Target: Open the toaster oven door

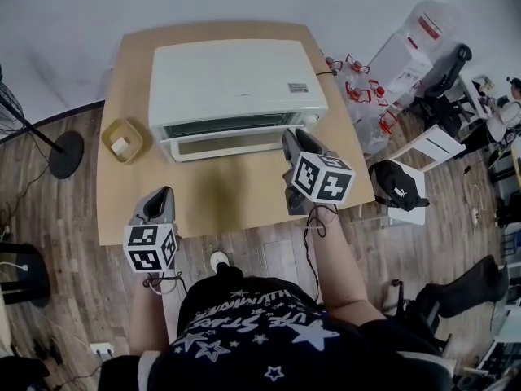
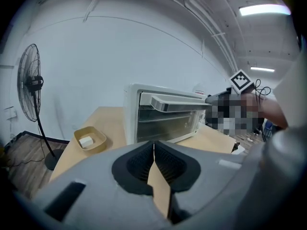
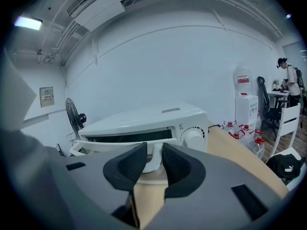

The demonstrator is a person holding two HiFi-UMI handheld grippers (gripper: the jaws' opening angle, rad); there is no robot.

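Probably an office or lab workroom rather than a home: plain white walls (image 3: 182, 61), strip lights (image 2: 261, 8) and exposed ceiling pipes (image 2: 211, 30), a wood-plank floor (image 1: 269, 255), a pedestal fan (image 2: 29, 83), a water dispenser (image 3: 245, 111), office chairs (image 1: 446, 72), and a person (image 3: 290, 80) standing at a far desk (image 3: 278, 94)
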